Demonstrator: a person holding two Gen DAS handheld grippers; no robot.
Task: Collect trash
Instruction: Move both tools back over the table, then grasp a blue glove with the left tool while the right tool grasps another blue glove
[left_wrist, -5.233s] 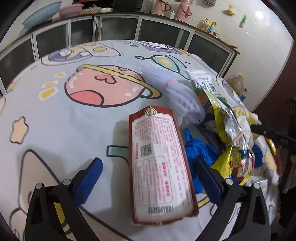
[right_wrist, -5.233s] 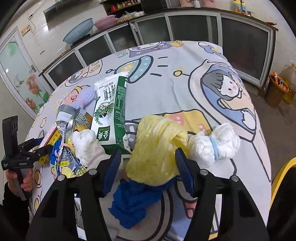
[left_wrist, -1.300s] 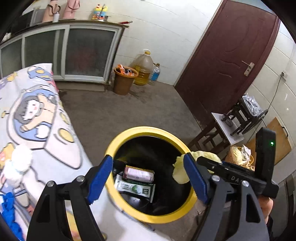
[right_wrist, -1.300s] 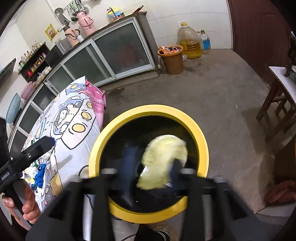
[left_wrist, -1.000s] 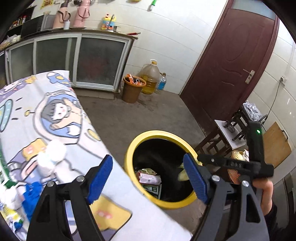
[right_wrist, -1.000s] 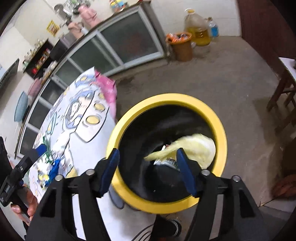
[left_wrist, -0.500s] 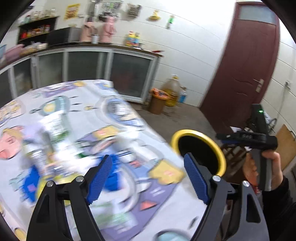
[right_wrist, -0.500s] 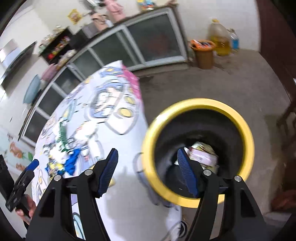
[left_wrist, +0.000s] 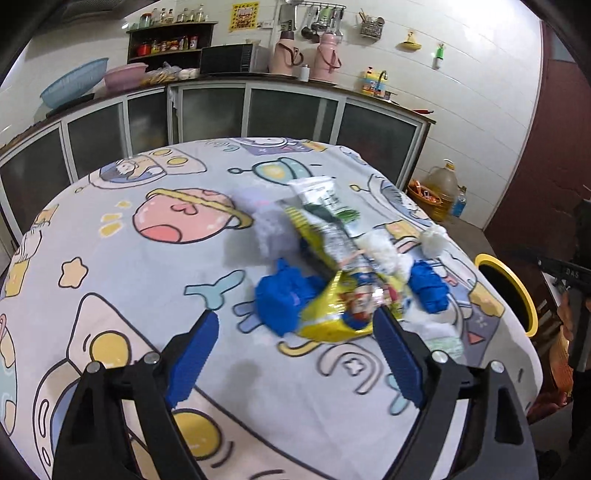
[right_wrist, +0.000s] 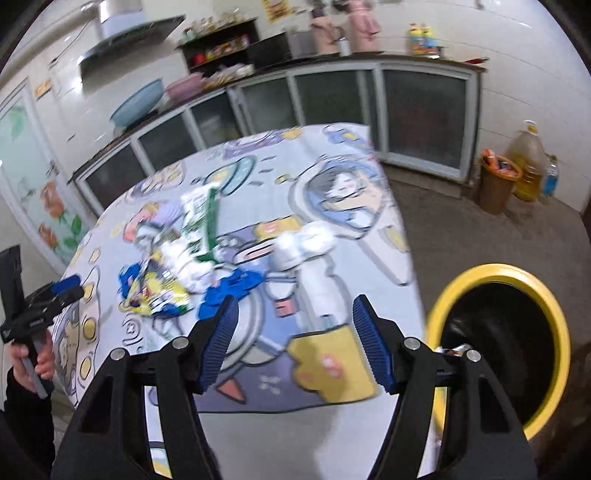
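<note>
A pile of trash lies on the cartoon-print tablecloth (left_wrist: 110, 266): a yellow snack wrapper (left_wrist: 343, 306), blue crumpled cloths (left_wrist: 284, 295), a green and white package (left_wrist: 321, 203), white paper wads (left_wrist: 384, 251). My left gripper (left_wrist: 295, 354) is open and empty, just short of the pile. My right gripper (right_wrist: 295, 339) is open and empty, above the table's edge. The yellow-rimmed black bin (right_wrist: 502, 339) stands on the floor to its right; it also shows in the left wrist view (left_wrist: 509, 291). The pile shows blurred in the right wrist view (right_wrist: 192, 266).
Glass-front cabinets (left_wrist: 221, 107) run behind the table. A brown bucket (right_wrist: 496, 184) and an oil jug (right_wrist: 528, 162) stand on the floor by the wall. A dark door (left_wrist: 554, 147) is at the right.
Both grippers have swung away from the bin and back over the table. The yellow bundle left the right gripper and went into the bin. The left gripper now faces the pile.
</note>
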